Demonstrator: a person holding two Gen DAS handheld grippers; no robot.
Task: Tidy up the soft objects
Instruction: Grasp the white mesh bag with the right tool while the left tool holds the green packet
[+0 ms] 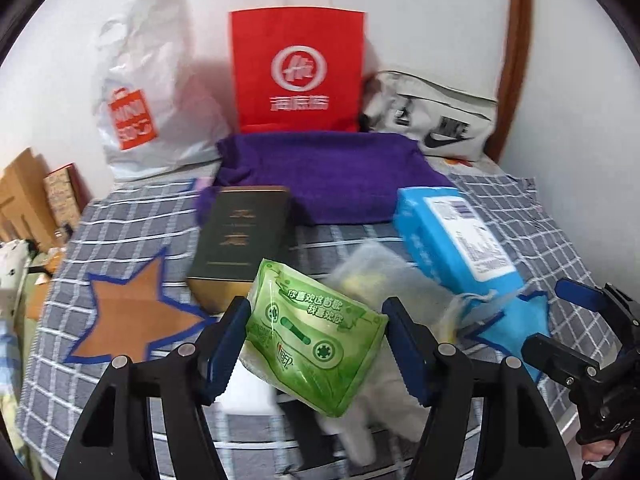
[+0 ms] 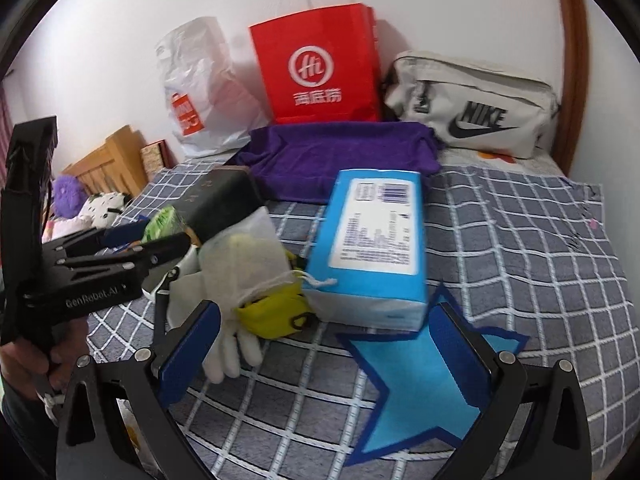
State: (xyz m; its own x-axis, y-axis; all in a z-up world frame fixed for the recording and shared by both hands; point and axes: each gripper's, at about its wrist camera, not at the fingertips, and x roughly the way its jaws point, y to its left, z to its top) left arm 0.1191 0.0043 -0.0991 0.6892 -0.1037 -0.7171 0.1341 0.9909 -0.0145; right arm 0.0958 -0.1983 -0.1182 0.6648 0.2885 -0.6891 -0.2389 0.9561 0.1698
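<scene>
My left gripper (image 1: 314, 348) is shut on a green tissue pack (image 1: 316, 336) and holds it tilted above the checked cloth. Behind it lie a white mesh pouch (image 1: 372, 268) and a blue tissue box (image 1: 452, 232). In the right wrist view my right gripper (image 2: 324, 356) is open and empty over a blue star patch (image 2: 420, 392). The mesh pouch (image 2: 244, 264), a yellow item (image 2: 276, 312), a white glove (image 2: 232, 352) and the blue tissue box (image 2: 376, 240) lie just ahead of it. The left gripper (image 2: 160, 248) shows at the left there.
A dark box (image 1: 240, 236) and folded purple towel (image 1: 332, 172) lie farther back. A white plastic bag (image 1: 152, 88), red paper bag (image 1: 298, 68) and grey Nike bag (image 1: 432, 120) stand against the wall. An orange star patch (image 1: 132, 312) lies at the left.
</scene>
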